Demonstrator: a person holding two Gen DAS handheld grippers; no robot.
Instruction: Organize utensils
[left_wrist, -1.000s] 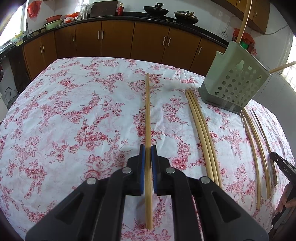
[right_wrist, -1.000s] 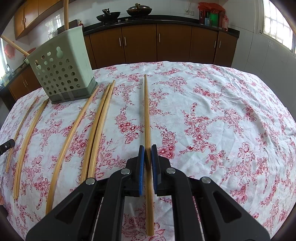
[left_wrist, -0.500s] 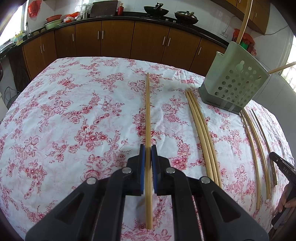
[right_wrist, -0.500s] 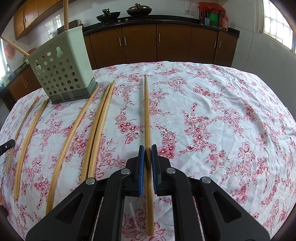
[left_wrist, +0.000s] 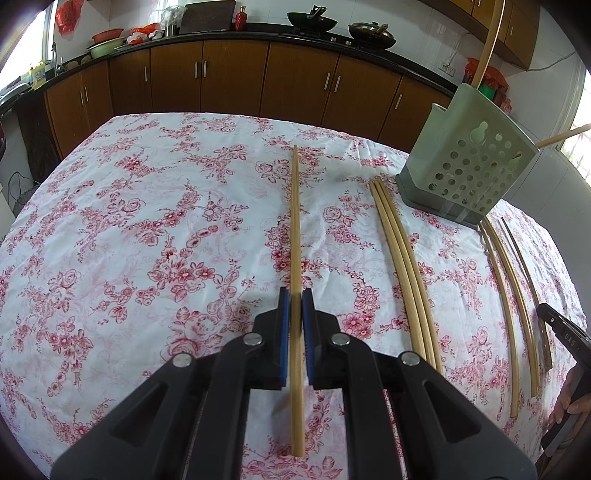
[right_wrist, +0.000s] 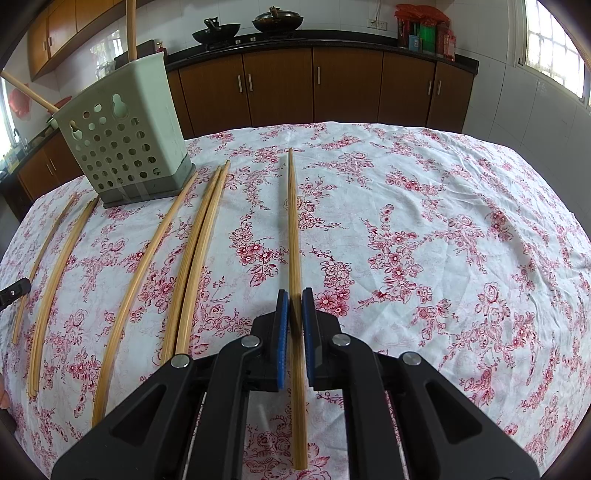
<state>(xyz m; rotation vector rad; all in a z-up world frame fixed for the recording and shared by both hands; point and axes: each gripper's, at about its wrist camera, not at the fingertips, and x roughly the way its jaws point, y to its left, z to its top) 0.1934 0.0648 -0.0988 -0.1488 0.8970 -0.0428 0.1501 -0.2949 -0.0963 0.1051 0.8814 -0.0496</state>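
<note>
Left wrist view: the left gripper (left_wrist: 295, 299) has its blue pads (left_wrist: 283, 332) clamped on a single bamboo chopstick (left_wrist: 295, 221), which runs straight forward between them, its far end over the flowered tablecloth (left_wrist: 147, 221) and its near end behind the pads. Right wrist view: the right gripper (right_wrist: 295, 299) is likewise pressed shut on a second bamboo chopstick (right_wrist: 293, 229), held the same way, pointing ahead and slightly down toward the cloth.

Both held sticks are plain, pale tan and slender, tapering toward the far tip.

More loose chopsticks (left_wrist: 402, 258) lie flat on the cloth to the right of the left gripper: a tight bundle of three, then further ones (left_wrist: 509, 295) nearer the table's right edge. From the right wrist the same sticks lie to the left, as a close pair (right_wrist: 199, 251), a single one (right_wrist: 147, 266) and others (right_wrist: 55, 273) beyond.

A pale green perforated utensil holder (left_wrist: 469, 170) on a grey base stands upright at the far end of the loose sticks; two chopsticks already rise from its top, one nearly upright (left_wrist: 487, 40), one leaning outward (left_wrist: 561, 134).

The cloth is white with red roses and slightly wrinkled. Behind it run brown kitchen cabinets (right_wrist: 347, 88) under a dark counter carrying a wok (right_wrist: 216, 35) and a lidded pan (right_wrist: 277, 20). The person's fingers (left_wrist: 572, 398) show at the right edge of the left view.
</note>
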